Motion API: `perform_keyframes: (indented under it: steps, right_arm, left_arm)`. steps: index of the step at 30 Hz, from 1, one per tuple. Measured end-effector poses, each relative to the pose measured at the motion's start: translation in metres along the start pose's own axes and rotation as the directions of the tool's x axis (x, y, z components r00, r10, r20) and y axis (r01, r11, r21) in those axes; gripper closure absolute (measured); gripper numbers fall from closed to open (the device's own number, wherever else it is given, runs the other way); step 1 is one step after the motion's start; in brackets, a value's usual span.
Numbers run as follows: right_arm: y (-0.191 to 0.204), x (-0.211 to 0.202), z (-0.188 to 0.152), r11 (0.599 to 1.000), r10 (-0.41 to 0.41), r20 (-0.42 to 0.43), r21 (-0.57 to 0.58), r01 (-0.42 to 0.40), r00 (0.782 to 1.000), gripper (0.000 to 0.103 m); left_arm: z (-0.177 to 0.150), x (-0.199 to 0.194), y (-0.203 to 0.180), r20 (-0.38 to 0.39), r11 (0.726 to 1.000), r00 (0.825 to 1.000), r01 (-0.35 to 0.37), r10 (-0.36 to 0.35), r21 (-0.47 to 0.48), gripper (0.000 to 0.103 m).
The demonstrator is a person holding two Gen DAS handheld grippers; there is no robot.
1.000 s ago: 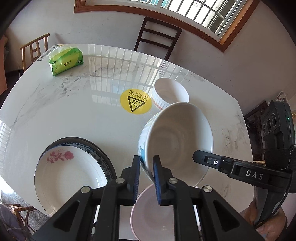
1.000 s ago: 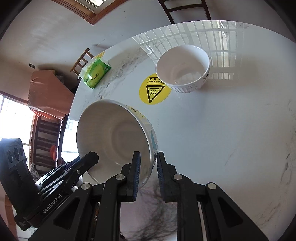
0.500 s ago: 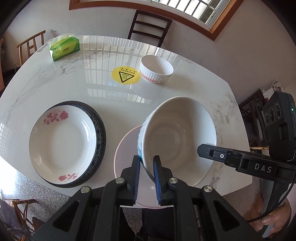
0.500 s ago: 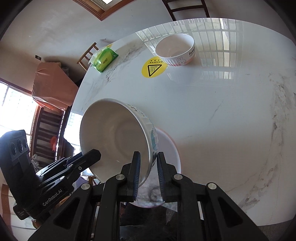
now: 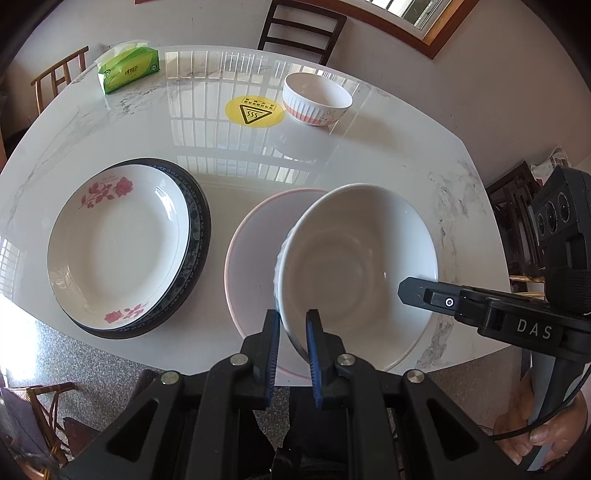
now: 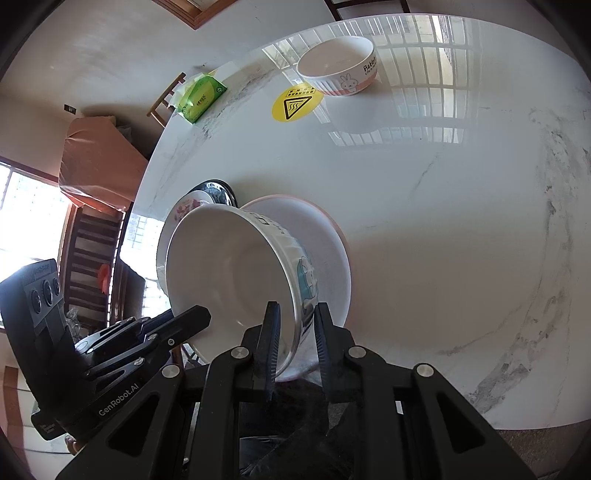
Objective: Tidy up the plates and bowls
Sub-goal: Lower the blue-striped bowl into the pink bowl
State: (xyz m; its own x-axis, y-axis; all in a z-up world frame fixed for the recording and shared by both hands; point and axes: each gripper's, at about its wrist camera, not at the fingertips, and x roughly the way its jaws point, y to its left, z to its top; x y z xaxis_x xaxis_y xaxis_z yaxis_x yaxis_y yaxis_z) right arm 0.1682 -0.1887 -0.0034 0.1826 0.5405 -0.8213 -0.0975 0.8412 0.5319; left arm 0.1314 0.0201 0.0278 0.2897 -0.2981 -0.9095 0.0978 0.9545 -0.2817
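Observation:
Both grippers hold one large white bowl by opposite sides of its rim. My left gripper is shut on its near-left rim. My right gripper is shut on its right rim; the bowl shows a blue cartoon print. The bowl hangs tilted over a pink-rimmed white plate near the table's front edge, also in the right wrist view. A rose-patterned plate sits stacked on a dark blue-rimmed plate at the left. A small rabbit-print bowl stands at the far side.
The round white marble table carries a yellow warning sticker and a green tissue pack at the back. Wooden chairs stand behind the table. The table's front edge lies just under the grippers.
Both grippers have drawn back and upward with the large bowl. The table appears farther away, and the pink-rimmed plate and the stacked plates have come fully into view.

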Motion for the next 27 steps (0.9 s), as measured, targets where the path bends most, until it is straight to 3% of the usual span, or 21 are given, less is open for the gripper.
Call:
perform_keyframes:
  steps: [27]
  right_arm:
    - [-0.001,0.024,-0.007,0.999,-0.036,-0.028,0.006,0.037,0.999,0.083]
  left_arm:
    - [-0.009,0.016,0.0,0.009,0.999,0.999,-0.049,0.048,0.014,0.088]
